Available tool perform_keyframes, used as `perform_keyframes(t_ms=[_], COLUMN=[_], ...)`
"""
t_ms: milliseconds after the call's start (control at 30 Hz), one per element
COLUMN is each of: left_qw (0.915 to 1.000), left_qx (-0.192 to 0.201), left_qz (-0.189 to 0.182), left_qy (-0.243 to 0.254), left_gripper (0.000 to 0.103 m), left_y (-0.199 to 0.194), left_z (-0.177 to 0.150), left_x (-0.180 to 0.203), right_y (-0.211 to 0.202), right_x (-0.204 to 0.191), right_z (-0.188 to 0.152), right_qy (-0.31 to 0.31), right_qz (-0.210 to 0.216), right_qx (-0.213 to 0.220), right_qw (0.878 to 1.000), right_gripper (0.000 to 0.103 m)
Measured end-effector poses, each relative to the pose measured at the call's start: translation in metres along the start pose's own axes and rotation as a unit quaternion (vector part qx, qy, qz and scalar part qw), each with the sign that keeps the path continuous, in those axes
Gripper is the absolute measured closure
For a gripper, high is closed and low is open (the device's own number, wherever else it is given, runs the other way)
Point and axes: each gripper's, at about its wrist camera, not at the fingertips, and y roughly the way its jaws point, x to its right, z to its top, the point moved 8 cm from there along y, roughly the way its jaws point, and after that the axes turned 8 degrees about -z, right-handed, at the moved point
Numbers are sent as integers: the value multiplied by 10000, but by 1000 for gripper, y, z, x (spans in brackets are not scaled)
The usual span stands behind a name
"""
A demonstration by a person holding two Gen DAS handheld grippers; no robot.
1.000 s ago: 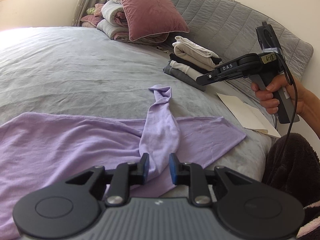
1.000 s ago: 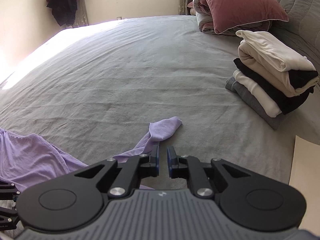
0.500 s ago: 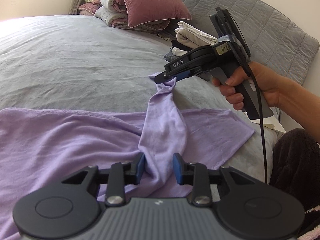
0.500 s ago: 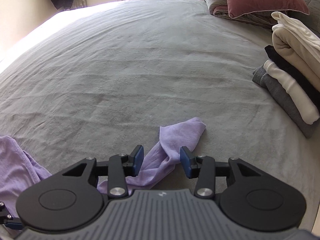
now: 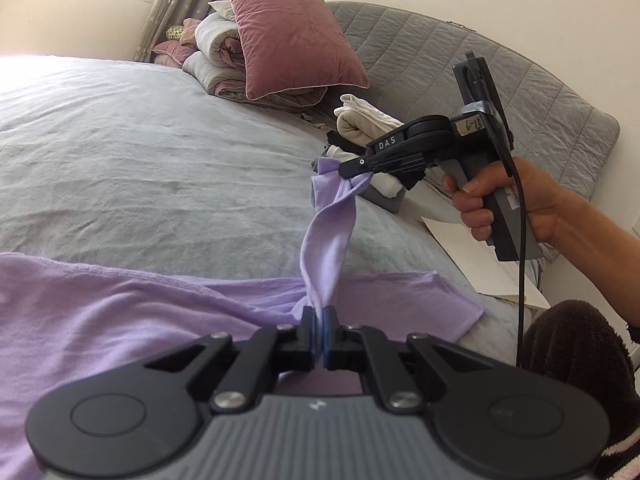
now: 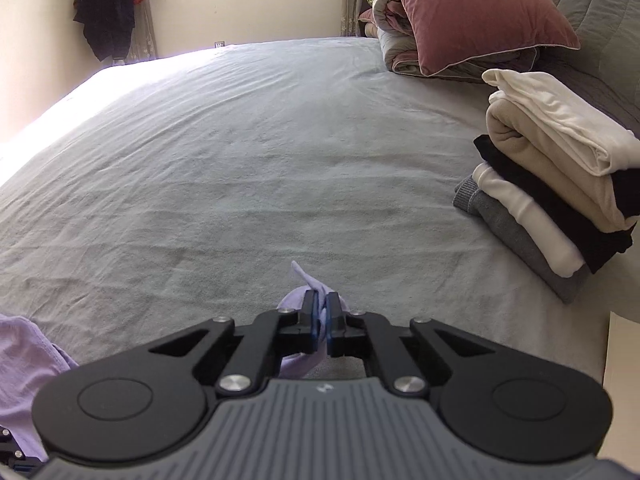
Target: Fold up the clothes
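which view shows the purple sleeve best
The left wrist view: the purple sleeve runs twisted and lifted from the left claw to the right claw. The right wrist view shows only its bunched tip.

We see the garment (image 5: 120,320) spread on the bed (image 5: 140,152), its sleeve (image 5: 328,240) rising toward the right gripper (image 5: 352,172). The stack of folded clothes (image 6: 552,184) sits to the right, the pillow (image 6: 472,12) behind it by the headboard (image 5: 500,92).
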Motion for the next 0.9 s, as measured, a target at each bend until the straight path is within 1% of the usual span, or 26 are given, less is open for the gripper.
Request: perform_keyframes(t_ms=[100, 200, 267, 433, 667, 767, 833, 900], left_qw=[9999, 9998, 9996, 9986, 9934, 9919, 9920, 9929], left_qx=[4, -78, -158, -413, -1076, -1192, -1202, -1143], left_qz=[-113, -164, -197, -235, -91, -84, -131, -174], left_qy=[64, 110, 126, 231, 390, 426, 357, 293], left_gripper=[100, 100, 100, 100, 99, 99, 95, 91], left_y=[-7, -10, -10, -9, 2, 3, 1, -3], left_z=[-1, -4, -8, -20, -44, -51, -50, -47], left_x=[5, 7, 7, 13, 15, 16, 15, 15], right_y=[-29, -57, -74, -95, -87, -78, -73, -74], right_x=[6, 10, 12, 31, 62, 69, 73, 76], right_z=[0, -8, -20, -61, -123, -144, -156, -160], right_qy=[95, 97, 77, 325, 697, 731, 731, 784], right_qz=[63, 93, 86, 56, -181, -261, -283, -229], right_qx=[200, 385, 467, 309, -365, -646, -896, -968], right_qw=[9997, 9992, 9988, 9990, 9967, 9949, 9929, 9919], right_gripper=[100, 100, 100, 100, 100, 100, 98, 90])
